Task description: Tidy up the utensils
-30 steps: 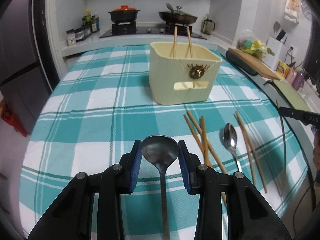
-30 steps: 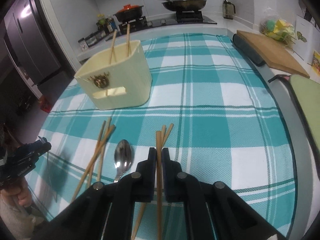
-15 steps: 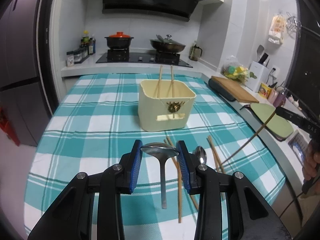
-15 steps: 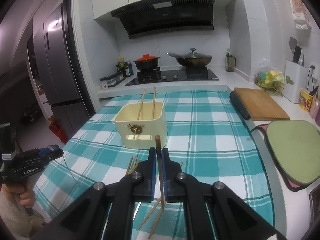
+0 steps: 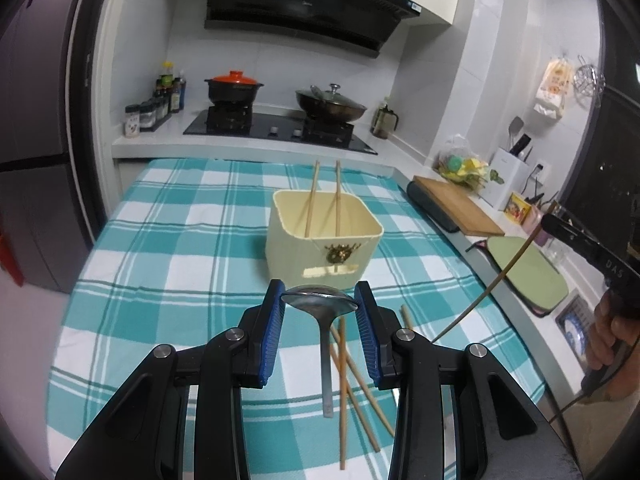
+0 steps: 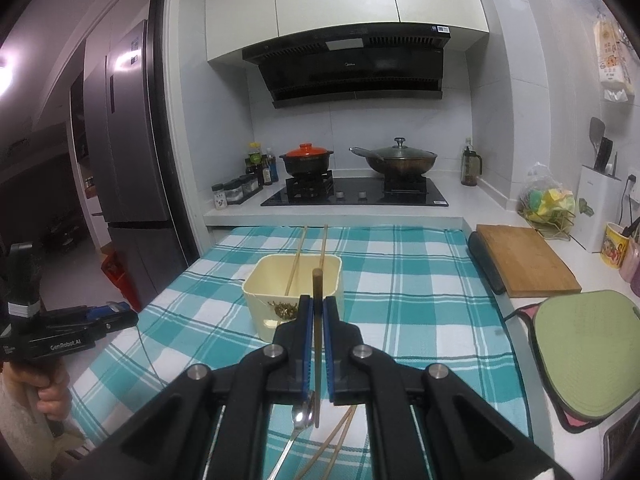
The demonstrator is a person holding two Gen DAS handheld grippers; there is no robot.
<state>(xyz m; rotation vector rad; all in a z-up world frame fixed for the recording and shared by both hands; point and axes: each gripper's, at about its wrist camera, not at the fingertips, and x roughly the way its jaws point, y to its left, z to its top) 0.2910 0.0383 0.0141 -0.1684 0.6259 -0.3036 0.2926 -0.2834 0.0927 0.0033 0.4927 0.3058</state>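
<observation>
Steel ladle (image 5: 319, 303) held aloft; cream holder (image 5: 323, 240) w/ 2 chopsticks (image 5: 311, 199) upright; spoon (image 6: 303, 417), loose chopsticks (image 5: 343, 368) on cloth.

You are in a home kitchen: ahead of your tongs sit a stove (image 6: 352, 192), pots (image 6: 306, 160) and a fridge (image 6: 128, 152).

– How is the light in these two views?
– Dim, cool indoor light with a purplish cast. In the right wrist view, glare streaks the refrigerator (image 6: 128, 148) door (two bright patches), and the doorway beside it is dark.
– Any blur or distortion?
– Strong fisheye bending: walls and the checked tablecloth (image 5: 180, 256) curve, and black vignetting fills the corners. The middle is fairly sharp; the edges go soft. Shadows on the cloth are faint.
</observation>
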